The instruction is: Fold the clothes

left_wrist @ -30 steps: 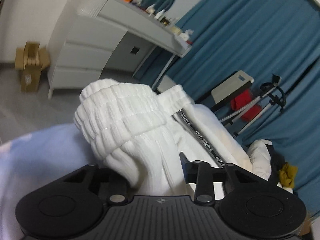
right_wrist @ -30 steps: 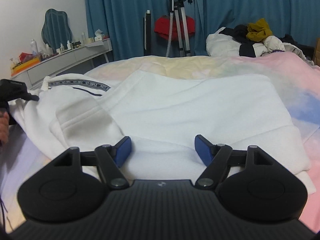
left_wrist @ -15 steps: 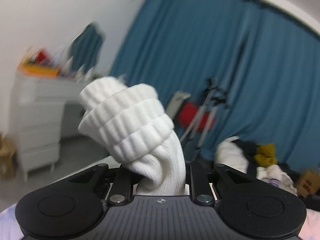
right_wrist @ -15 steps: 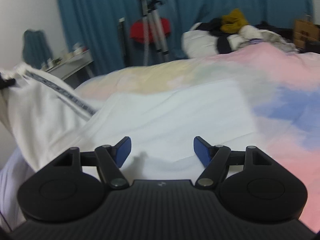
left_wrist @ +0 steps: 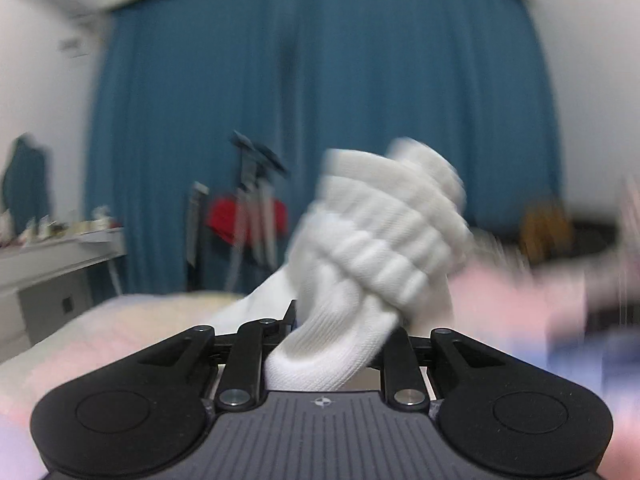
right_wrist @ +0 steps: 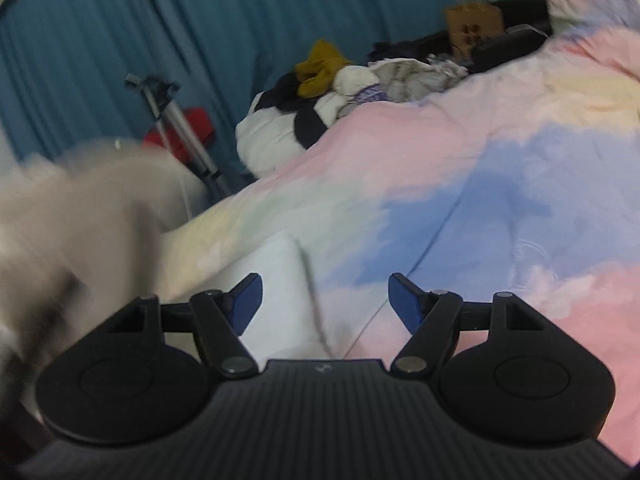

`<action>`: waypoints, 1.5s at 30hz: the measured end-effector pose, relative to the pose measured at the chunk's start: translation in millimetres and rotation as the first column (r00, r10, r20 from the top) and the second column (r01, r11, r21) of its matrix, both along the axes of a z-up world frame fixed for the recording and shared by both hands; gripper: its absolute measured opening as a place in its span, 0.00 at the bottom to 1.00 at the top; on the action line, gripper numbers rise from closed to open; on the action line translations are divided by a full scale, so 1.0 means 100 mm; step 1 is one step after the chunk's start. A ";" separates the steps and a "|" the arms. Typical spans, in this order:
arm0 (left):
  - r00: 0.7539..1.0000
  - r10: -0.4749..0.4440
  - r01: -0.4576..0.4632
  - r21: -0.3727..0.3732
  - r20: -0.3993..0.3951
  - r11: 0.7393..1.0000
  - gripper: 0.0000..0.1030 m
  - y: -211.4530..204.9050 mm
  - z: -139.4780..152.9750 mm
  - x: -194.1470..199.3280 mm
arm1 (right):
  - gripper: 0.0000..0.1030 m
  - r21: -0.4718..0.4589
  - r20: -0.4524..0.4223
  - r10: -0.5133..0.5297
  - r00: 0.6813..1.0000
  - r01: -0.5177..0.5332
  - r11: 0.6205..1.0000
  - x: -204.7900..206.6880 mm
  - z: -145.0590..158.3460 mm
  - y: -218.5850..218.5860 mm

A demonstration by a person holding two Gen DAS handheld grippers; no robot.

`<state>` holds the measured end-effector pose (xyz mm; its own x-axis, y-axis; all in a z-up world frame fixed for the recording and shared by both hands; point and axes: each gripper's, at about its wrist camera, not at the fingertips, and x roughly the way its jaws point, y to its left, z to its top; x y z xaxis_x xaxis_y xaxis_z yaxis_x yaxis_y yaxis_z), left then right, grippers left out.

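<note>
My left gripper (left_wrist: 326,344) is shut on the ribbed cuff (left_wrist: 384,232) of a white sweatshirt and holds it lifted above the bed, bunched and blurred by motion. My right gripper (right_wrist: 322,300) is open and empty, with blue pads (right_wrist: 248,294), low over the bed. Part of the white sweatshirt (right_wrist: 276,284) lies on the bed under it. A blurred white mass of the same garment (right_wrist: 80,208) hangs at the left of the right wrist view.
A pastel pink, blue and yellow duvet (right_wrist: 500,184) covers the bed. A pile of clothes (right_wrist: 340,92) lies at its far edge. A tripod (right_wrist: 180,128) and a red item (left_wrist: 248,220) stand before blue curtains (left_wrist: 320,100). A grey dresser (left_wrist: 52,272) stands left.
My left gripper has swung up and to the right with the cuff, from facing the dresser to facing the curtains. My right gripper has turned right, away from the spread garment.
</note>
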<state>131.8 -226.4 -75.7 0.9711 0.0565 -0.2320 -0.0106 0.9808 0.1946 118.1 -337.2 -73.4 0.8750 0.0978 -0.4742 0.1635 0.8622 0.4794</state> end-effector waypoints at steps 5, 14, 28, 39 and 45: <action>0.994 -0.042 0.060 0.178 -0.100 0.982 0.24 -0.28 -0.32 0.08 | 0.71 0.153 -0.026 0.049 0.998 -0.044 0.987 0.10 -0.12 -0.17; 0.959 -0.165 0.222 0.253 -0.230 0.941 0.71 0.35 -0.27 -0.11 | 0.72 0.344 0.013 0.164 0.986 -0.158 0.926 0.22 -0.12 -0.35; 0.950 -0.178 0.258 0.321 -0.258 0.911 0.76 1.26 -0.49 -0.55 | 0.72 0.316 -0.055 0.393 0.918 -0.358 0.879 0.92 -0.28 0.17; 0.953 -0.261 0.293 0.246 -0.155 0.924 0.19 1.21 -0.40 -0.59 | 0.29 0.231 -0.023 0.369 0.929 -0.355 0.906 1.23 -0.30 0.36; 0.945 -0.316 0.326 0.151 -0.087 0.933 0.15 1.15 -0.21 -0.61 | 0.24 0.202 0.144 0.350 0.926 -0.374 0.905 1.20 0.13 0.18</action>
